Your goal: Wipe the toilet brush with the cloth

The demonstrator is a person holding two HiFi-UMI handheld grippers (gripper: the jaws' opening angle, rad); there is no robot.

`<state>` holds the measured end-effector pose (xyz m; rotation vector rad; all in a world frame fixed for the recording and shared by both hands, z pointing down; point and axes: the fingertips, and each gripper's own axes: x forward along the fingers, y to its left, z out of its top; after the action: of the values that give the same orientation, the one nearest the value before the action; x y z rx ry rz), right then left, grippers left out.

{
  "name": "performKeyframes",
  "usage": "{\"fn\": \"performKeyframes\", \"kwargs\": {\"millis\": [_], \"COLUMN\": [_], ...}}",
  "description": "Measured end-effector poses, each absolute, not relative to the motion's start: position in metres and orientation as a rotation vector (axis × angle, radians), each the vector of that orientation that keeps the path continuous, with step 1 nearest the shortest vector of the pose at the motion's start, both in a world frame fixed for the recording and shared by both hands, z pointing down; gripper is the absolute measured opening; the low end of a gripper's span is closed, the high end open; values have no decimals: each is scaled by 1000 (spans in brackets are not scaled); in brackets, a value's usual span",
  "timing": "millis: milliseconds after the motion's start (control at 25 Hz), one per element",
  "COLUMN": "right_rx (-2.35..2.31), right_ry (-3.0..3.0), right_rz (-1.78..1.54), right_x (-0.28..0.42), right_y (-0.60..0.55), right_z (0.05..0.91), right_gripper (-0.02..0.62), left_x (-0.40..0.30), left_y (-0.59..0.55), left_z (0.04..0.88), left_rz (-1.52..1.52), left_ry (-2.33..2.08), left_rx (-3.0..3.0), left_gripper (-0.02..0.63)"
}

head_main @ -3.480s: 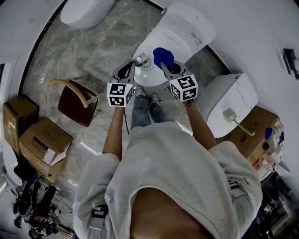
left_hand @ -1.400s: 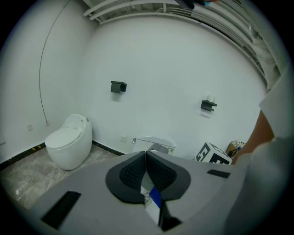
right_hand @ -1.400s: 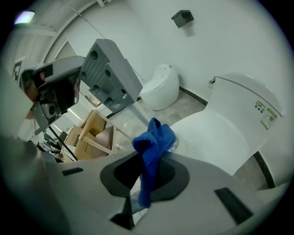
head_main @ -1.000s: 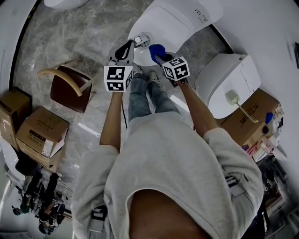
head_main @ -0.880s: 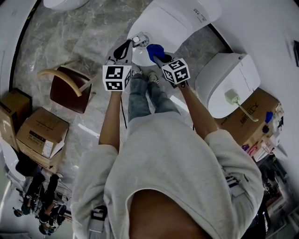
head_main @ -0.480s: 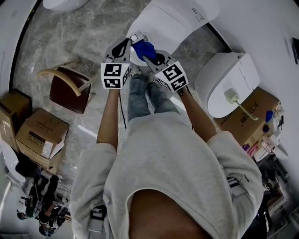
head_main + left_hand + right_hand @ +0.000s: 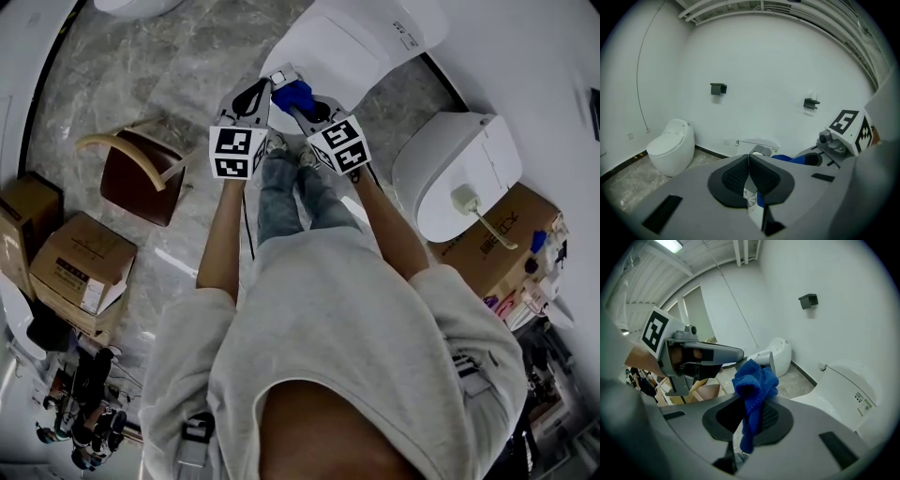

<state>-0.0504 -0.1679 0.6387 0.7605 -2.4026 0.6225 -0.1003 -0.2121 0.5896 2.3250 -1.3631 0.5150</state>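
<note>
Marble floor, toilet at top. Upper centre, left fingers clenched on brush, right fingers pinching cloth beside it. Risk: hard rubbing tugging loosely pinched cloth free.

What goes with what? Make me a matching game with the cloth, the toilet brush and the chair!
Things:
1. cloth
2. toilet brush
3. chair

Matches:
A. brown, standing on the floor
B. held in the left tongs
C. blue, held in the right tongs

Pairs: 1-C, 2-B, 3-A
</note>
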Motion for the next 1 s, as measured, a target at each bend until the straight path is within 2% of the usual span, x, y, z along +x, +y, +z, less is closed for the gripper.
{"fn": "performKeyframes", "kwargs": {"millis": [440,720,1000], "right_rx": [727,732,927], "right_ry": [-2233,-2064,-2150], "right_rz": [757,871,835], "right_x": [-42,-13,15], "right_y": [-163,-147,-187], "right_z": [702,748,704], "right_gripper": [57,57,57], "left_x": [-102,-100,-100], "left_y": [-212,-211,-211], "left_z": [588,588,590], "left_rz": [491,492,493], "left_ry": [-1359,-1346,-1340], "left_rx": [2328,2340,2336], "left_gripper": [21,21,21]}}
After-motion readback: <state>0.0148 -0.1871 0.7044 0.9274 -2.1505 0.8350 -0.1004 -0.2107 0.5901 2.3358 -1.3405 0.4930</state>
